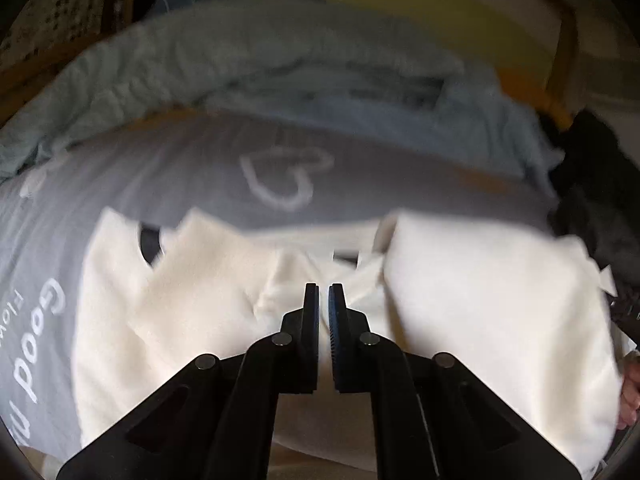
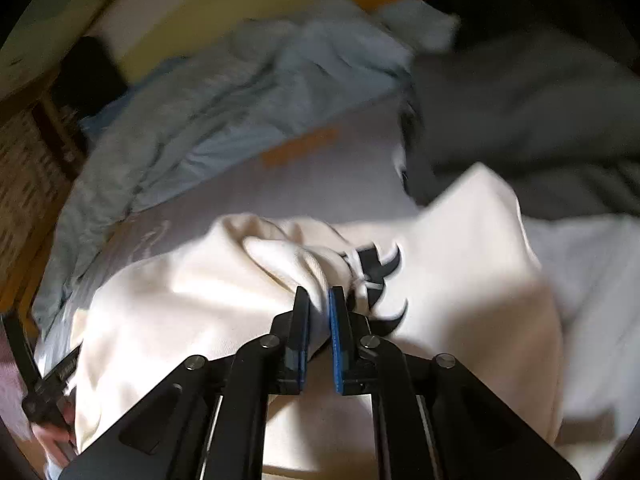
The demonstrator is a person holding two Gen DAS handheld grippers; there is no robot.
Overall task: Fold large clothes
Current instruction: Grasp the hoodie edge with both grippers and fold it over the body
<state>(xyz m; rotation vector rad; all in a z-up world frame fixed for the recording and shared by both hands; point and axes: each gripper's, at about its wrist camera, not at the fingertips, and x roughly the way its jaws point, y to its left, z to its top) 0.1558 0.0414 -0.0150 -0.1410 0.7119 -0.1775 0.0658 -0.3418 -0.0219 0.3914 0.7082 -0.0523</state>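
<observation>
A large cream sweatshirt (image 1: 460, 300) lies rumpled on a bed, across the front of both views. In the right wrist view it (image 2: 200, 300) bears a black print (image 2: 380, 272) beside my fingers. My left gripper (image 1: 324, 292) is shut, a thin layer of the cream cloth puckering in between its pads. My right gripper (image 2: 319, 296) is shut on a bunched fold of the same sweatshirt, which bulges out ahead of the fingertips. The other gripper (image 2: 44, 384) shows at the lower left of the right wrist view, by the garment's edge.
Under the sweatshirt is a grey cover (image 1: 180, 184) with a white heart and lettering. A crumpled pale blue duvet (image 1: 240, 60) lies behind it. Dark clothing (image 1: 592, 184) sits at the right, a grey blanket (image 2: 520, 120) further over. A wooden bed frame (image 1: 568, 40) borders the back.
</observation>
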